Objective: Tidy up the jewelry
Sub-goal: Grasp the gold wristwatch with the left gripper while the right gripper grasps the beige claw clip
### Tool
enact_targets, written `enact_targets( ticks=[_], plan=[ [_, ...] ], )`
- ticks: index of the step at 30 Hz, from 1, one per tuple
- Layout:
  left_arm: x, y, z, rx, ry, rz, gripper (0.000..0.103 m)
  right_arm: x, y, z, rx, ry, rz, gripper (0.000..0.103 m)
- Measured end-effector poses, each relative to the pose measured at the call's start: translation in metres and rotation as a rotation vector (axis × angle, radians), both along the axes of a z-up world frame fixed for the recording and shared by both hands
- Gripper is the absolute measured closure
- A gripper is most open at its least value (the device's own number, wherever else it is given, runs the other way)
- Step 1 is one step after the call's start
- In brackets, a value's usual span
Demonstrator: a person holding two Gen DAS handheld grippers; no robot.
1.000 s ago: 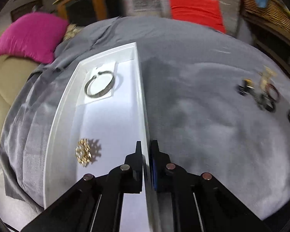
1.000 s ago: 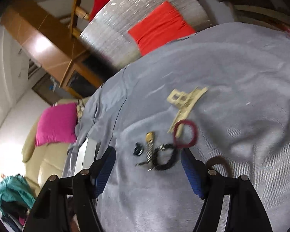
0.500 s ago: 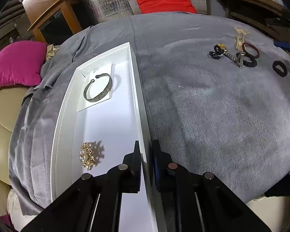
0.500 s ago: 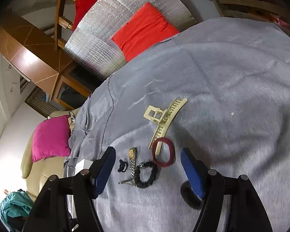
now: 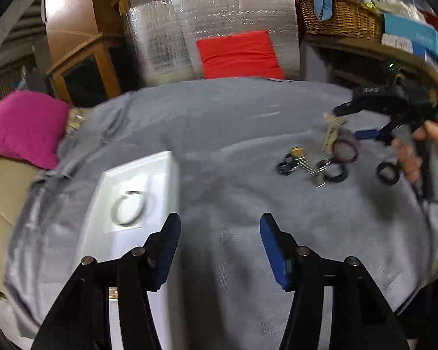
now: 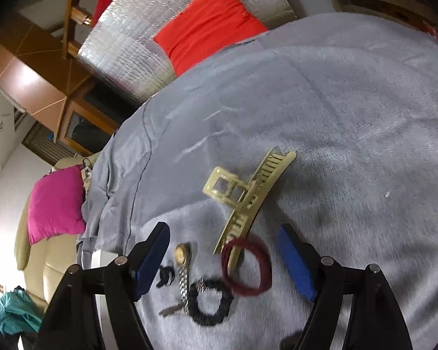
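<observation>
Lying on the grey cloth (image 6: pixel 350 122), the jewelry sits in one loose cluster: a cream hair claw (image 6: pixel 248 195), a maroon band (image 6: pixel 246 265) overlapping its lower tip, a black scrunchie (image 6: pixel 210 302) just left of that, a gold watch (image 6: pixel 182 268) with its metal strap running down beside the scrunchie, and a small black piece (image 6: pixel 165 275) at the far left. Right gripper (image 6: pixel 223 258) hangs over the lot, jaws spread wide with nothing between them, blue pads flanking the watch on one side and the maroon band on the other.

Over in the left view, the same cluster shows far off to the right, claw (image 5: pixel 331 131), band (image 5: pixel 346 150), watch (image 5: pixel 302 160), plus another black ring (image 5: pixel 388 172) lying apart near the hand (image 5: pixel 423 151) that carries the right gripper (image 5: pixel 356 119). Left gripper (image 5: pixel 220 248) is wide open too, gripping nothing, well away from the cluster. Its left finger sits right at the edge of the white tray (image 5: pixel 160 163). Inside that tray, a silver bangle (image 5: pixel 128 208) rests on a white card. Motion blur smears the tray. Beyond the cloth, a pink cushion (image 5: pixel 23 128) and a red one (image 5: pixel 239 55) against a silver panel.
</observation>
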State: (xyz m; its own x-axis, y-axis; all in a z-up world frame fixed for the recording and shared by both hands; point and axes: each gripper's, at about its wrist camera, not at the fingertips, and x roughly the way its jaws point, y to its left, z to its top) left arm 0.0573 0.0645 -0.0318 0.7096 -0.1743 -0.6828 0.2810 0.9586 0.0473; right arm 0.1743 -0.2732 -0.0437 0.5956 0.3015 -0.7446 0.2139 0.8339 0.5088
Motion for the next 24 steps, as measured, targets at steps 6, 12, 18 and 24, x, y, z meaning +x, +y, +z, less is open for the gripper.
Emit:
enact_targets(
  ticks=[6, 12, 18, 24],
  plan=[
    [0.025, -0.036, -0.011, -0.121, 0.085, -0.058, 0.046, 0.022, -0.001, -0.012, 0.007, 0.031, -0.013, 0.024],
    [0.042, -0.061, -0.016, -0.223, 0.156, -0.097, 0.046, 0.037, 0.000, -0.021, -0.043, 0.048, -0.042, 0.024],
    [0.047, -0.081, -0.025, -0.249, 0.203, -0.145, 0.046, 0.044, 0.004, -0.022, -0.101, 0.053, -0.039, 0.040],
    [0.055, -0.089, -0.033, -0.286, 0.241, -0.168, 0.046, 0.039, 0.002, -0.019, -0.089, 0.036, -0.026, 0.044]
  ],
)
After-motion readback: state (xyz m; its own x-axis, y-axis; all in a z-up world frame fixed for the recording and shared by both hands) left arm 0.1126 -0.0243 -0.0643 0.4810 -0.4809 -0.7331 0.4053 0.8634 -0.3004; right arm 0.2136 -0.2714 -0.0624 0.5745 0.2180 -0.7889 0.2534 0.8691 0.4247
